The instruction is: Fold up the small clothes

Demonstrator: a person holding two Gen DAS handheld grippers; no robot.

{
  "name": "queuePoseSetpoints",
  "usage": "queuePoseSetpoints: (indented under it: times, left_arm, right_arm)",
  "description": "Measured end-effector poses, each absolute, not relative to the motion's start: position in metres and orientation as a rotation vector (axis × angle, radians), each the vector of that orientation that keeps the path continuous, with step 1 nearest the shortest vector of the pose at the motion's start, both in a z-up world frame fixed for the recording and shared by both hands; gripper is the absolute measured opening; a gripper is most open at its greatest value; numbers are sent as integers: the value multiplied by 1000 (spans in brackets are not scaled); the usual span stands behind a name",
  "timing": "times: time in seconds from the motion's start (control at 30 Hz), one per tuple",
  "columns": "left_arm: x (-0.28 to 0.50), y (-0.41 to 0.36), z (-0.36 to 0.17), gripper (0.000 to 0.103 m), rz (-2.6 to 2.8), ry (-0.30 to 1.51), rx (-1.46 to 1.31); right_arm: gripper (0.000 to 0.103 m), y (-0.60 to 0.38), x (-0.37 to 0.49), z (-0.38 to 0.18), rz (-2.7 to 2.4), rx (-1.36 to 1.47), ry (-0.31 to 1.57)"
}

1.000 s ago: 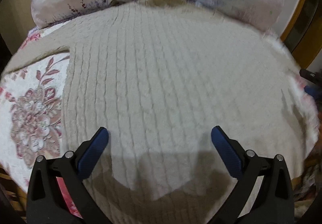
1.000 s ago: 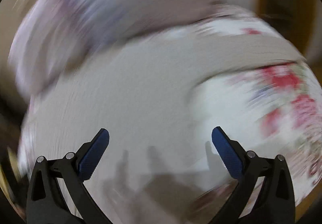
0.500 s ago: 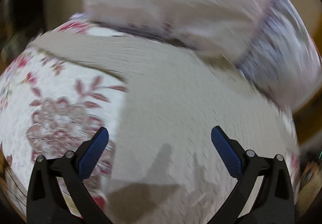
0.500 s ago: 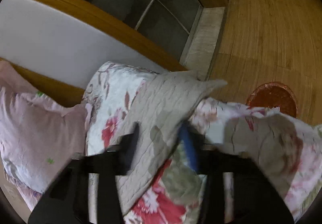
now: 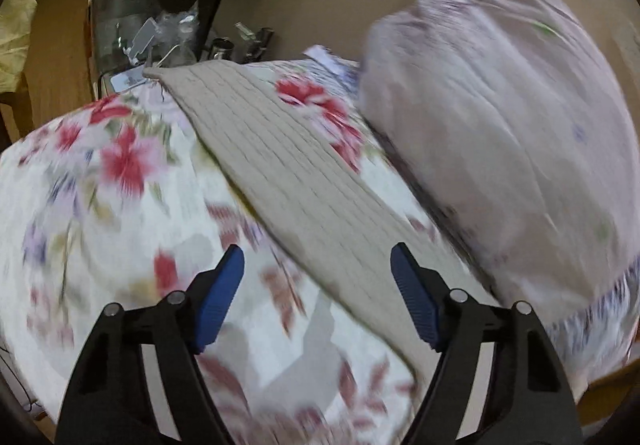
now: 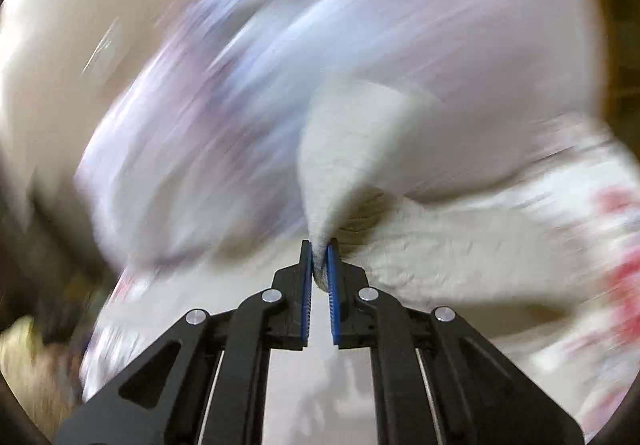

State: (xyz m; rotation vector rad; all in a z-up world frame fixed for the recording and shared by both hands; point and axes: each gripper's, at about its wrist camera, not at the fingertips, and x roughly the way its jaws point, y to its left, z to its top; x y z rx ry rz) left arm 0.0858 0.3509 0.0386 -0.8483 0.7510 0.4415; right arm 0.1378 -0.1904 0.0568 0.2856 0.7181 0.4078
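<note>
A cream ribbed knit sweater lies on a floral bedspread [image 5: 100, 205]. In the left wrist view one long sleeve [image 5: 288, 181] stretches away from me towards the bed's far left corner. My left gripper [image 5: 318, 277] is open and hovers just above the near part of that sleeve, holding nothing. In the blurred right wrist view my right gripper [image 6: 319, 265] is shut on a pinched fold of the sweater [image 6: 344, 149], which rises in a peak above the blue pads [image 6: 332, 277].
A large pale pink pillow [image 5: 500, 125] lies at the right, against the sleeve. Past the bed's far left corner stands a nightstand with a glass jar [image 5: 120, 21] and small clutter. The bedspread also shows at the right in the right wrist view [image 6: 560, 213].
My left gripper has swung left from over the sweater's body to its sleeve and narrowed a little. My right gripper has shut on a fold of the sweater and lifted it.
</note>
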Motion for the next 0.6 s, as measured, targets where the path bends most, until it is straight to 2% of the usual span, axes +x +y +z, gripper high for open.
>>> queuePoseSetpoints:
  times: [0.1, 0.13, 0.23, 0.4, 0.47, 0.5, 0.6]
  left_arm:
    - [100, 385, 24, 64, 464, 779, -904]
    - [103, 397, 19, 61, 471, 783, -927]
    - [110, 422, 12, 54, 477, 772, -972]
    - [118, 450, 10, 45, 463, 737, -1043]
    - [120, 456, 10, 11, 457, 725, -1057]
    - [121, 457, 9, 7, 457, 720, -1061]
    - [127, 441, 32, 6, 432, 693, -948]
  right_arm:
    - [10, -110, 123, 19, 524, 199, 890]
    - [16, -101, 117, 15, 542, 205, 906]
    - [45, -98, 111, 8, 492, 184, 926]
    - [51, -141, 120, 10, 334, 285, 938]
    - [54, -151, 121, 11, 300, 302, 933]
    - [54, -154, 121, 11, 295, 301, 931]
    - [55, -163, 117, 10, 301, 298, 927]
